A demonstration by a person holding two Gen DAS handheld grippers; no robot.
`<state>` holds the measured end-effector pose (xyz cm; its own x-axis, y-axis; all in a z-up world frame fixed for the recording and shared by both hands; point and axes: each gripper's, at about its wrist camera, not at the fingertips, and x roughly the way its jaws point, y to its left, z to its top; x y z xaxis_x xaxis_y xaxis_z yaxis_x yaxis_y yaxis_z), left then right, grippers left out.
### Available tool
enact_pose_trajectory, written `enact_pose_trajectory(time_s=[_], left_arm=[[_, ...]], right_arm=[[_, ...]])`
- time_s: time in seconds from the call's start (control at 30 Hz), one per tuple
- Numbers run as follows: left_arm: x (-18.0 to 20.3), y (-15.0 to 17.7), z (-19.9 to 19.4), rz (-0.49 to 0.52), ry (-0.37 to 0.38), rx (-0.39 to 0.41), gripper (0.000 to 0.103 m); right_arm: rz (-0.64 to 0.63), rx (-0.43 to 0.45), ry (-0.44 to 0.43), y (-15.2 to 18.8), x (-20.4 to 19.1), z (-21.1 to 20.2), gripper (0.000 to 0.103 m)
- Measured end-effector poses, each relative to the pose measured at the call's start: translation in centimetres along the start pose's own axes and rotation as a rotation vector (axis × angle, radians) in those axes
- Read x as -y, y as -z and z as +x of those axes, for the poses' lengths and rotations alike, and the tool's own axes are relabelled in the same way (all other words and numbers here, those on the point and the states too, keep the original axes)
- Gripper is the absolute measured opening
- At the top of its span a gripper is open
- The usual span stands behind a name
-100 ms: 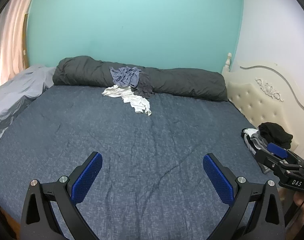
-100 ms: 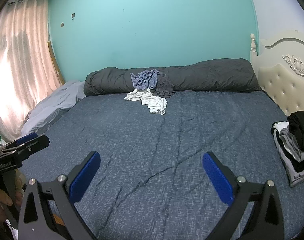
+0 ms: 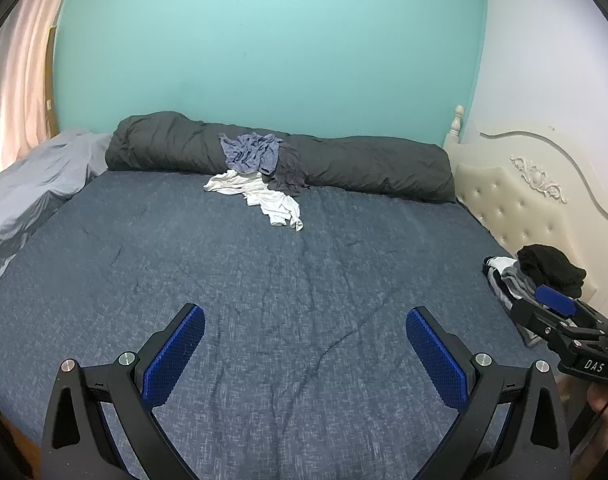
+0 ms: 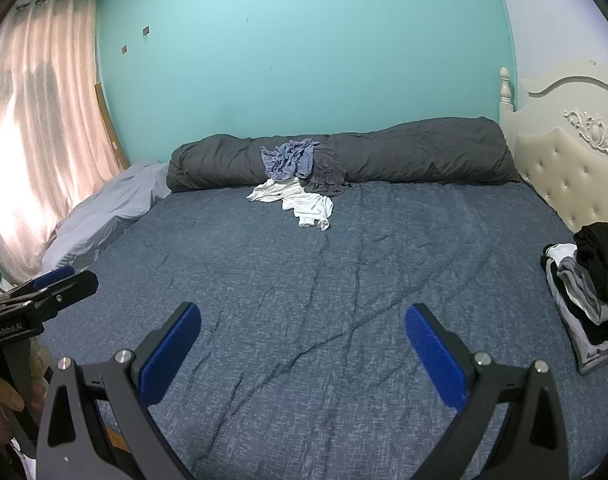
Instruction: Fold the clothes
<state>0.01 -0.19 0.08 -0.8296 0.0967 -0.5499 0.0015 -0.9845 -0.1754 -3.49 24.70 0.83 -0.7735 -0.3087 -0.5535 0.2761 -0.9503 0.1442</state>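
Blue bedspread bare under both tongs. Left tongs spread wide, empty; right tongs likewise. Unfolded clothes heaped against rolled grey duvet; folded stack near headboard.

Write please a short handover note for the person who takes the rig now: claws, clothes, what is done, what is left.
Left claw: open, empty, over the blue bed cover.
Right claw: open, empty, beside it.
Unfolded pile: blue, white and dark grey pieces at the far side, against the rolled grey duvet.
Folded stack: on the right edge, near the headboard.
Done: that stack. Left: the pile; probably take the white piece first.
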Motion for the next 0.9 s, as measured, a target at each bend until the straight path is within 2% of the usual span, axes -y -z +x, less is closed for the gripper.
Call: enact_pose_trajectory(time_s=[0.9], left_arm=[[1.1,0.8,0.4,0.009,0.012,-0.004,0.103]], right_arm=[[0.008,0.004,0.01,-0.3,1.0,0.0,0.103]])
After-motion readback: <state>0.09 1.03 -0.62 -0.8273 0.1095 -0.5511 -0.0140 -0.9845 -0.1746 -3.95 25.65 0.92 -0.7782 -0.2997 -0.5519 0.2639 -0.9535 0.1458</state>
